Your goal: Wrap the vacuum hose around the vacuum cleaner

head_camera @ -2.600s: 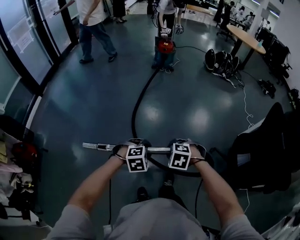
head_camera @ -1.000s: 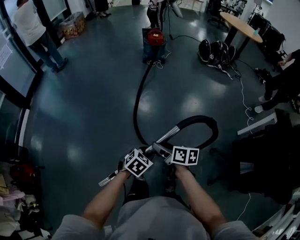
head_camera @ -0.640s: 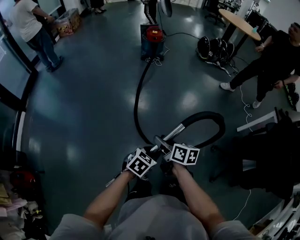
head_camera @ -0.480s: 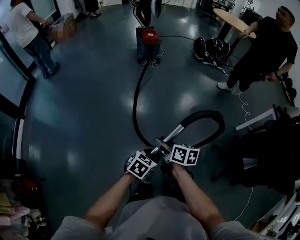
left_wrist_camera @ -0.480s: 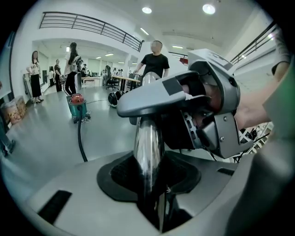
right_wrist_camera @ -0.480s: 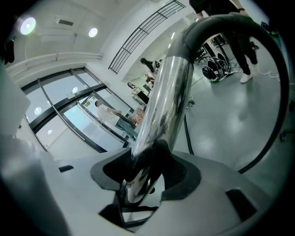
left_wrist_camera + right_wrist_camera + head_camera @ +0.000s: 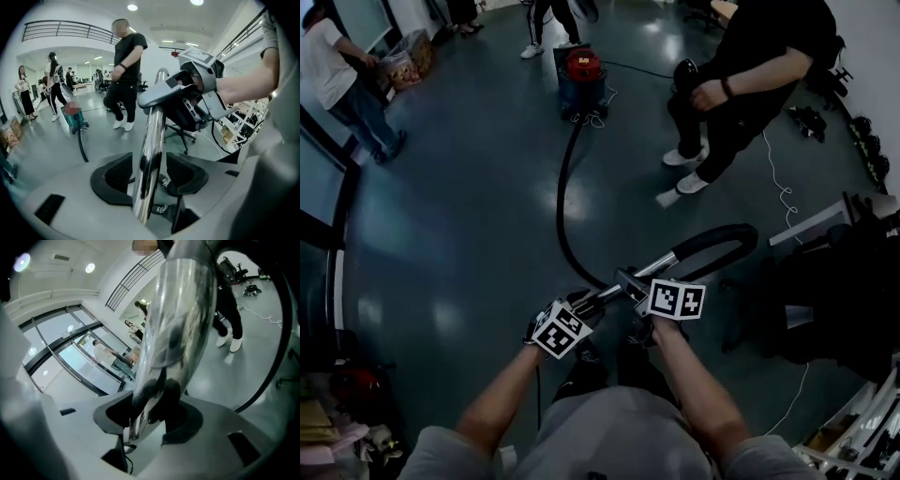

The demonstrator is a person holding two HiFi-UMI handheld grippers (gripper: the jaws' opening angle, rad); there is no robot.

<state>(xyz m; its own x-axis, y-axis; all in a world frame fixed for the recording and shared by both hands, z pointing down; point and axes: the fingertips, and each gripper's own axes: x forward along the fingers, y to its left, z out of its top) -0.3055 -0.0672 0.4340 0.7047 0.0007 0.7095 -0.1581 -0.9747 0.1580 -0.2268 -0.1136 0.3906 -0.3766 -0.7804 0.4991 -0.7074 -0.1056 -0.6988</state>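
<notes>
A glossy dark grey floor (image 7: 459, 197) mirrors round ceiling lights (image 7: 132, 7). Tall glass panels (image 7: 65, 352) in black frames line one side. A railed balcony (image 7: 65, 29) runs high up. A black chair (image 7: 834, 291) stands at right.

Black hose (image 7: 560, 202), chrome wand (image 7: 661, 264), red-topped blue vacuum cleaner (image 7: 582, 80), black-and-white patterned marker cubes (image 7: 677, 299), dark grey floor (image 7: 469, 216).

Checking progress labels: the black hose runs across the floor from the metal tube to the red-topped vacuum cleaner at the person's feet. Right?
No: the head view shows the vacuum cleaner far across the floor, not close by. The black hose does run across the floor from the metal tube to it.
</notes>
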